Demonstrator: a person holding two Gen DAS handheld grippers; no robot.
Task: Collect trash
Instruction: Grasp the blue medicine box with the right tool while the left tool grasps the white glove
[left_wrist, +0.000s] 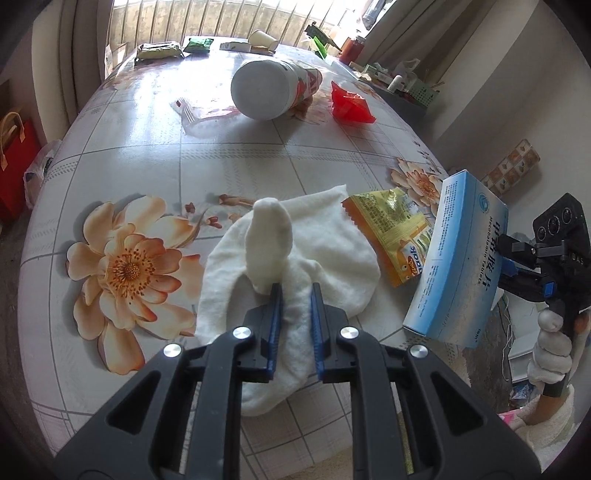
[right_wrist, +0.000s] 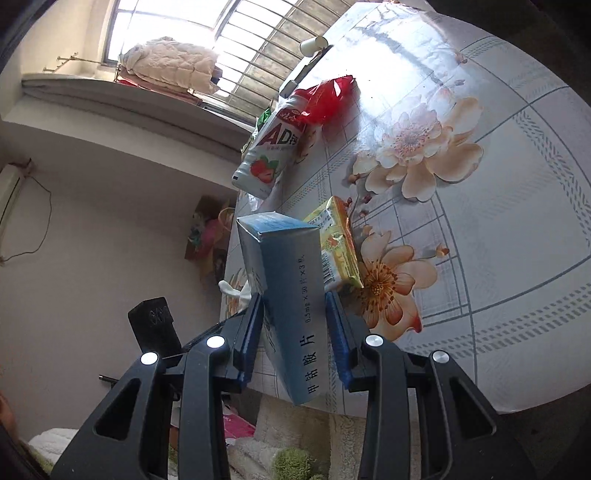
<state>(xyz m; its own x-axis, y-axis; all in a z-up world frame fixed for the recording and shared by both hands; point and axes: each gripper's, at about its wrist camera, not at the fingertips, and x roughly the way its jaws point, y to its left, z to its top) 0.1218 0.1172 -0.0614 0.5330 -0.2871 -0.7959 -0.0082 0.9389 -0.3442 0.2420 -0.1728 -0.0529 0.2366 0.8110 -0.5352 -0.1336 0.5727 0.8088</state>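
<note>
- Pinching a fold of the white cloth (left_wrist: 295, 254), the left gripper (left_wrist: 295, 295) has its jaws nearly shut.
- Right gripper (right_wrist: 293, 314), part open, clamps the blue medicine box (right_wrist: 291, 295) off the table's (left_wrist: 155, 147) near right edge.
- Left to collect, I judge: yellow wrapper (left_wrist: 391, 236) nearby, bottle (left_wrist: 273, 88) and red wrapper (left_wrist: 349, 103) farther off.
- Bare tabletop lies between them.

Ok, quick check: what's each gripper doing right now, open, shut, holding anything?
Left gripper: shut on the white cloth lying on the table.
Right gripper: shut on the blue medicine box, held off the table.
</note>
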